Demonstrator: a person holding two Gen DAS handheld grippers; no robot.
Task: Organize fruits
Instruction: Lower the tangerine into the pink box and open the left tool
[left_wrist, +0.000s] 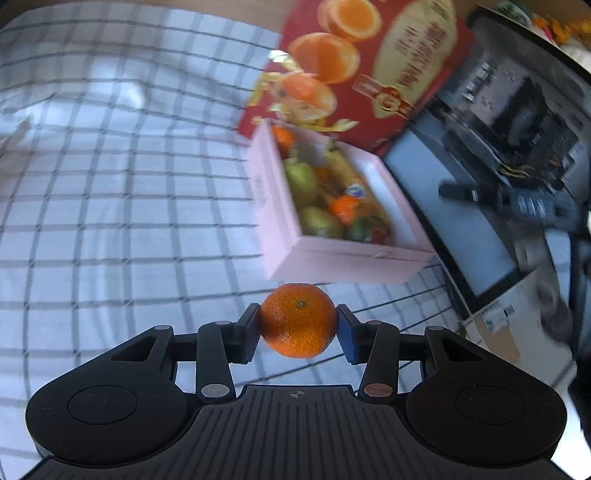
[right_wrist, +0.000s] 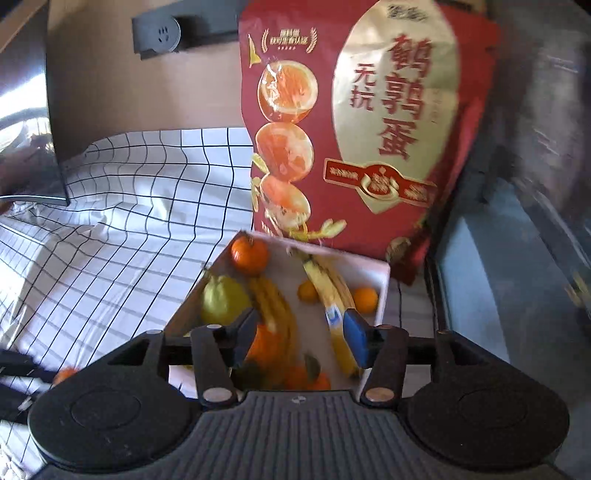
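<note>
Orange, round mandarin (left_wrist: 299, 320) sits pinched between the left gripper (left_wrist: 300, 334) pads, above the checked cloth (left_wrist: 110, 184). Pink rectangular cardboard box (left_wrist: 280, 236) of fruit lies ahead, slightly right. Right gripper (right_wrist: 301, 339) hovers over it, jaws parted, empty.

This looks like a room in a home, most likely a bedroom. A soft white cloth with a thin dark grid (left_wrist: 110, 177), rumpled into folds like bed linen, spreads under everything. On it sits a shallow pale pink cardboard box (left_wrist: 332, 258) of mixed fruit, and behind that leans a large red and gold food bag with printed Chinese characters (right_wrist: 369, 147). A dark wall socket panel (right_wrist: 162, 37) is set in a brown wall, and a black-framed flat screen (left_wrist: 498, 155) stands beside the cloth.
</note>
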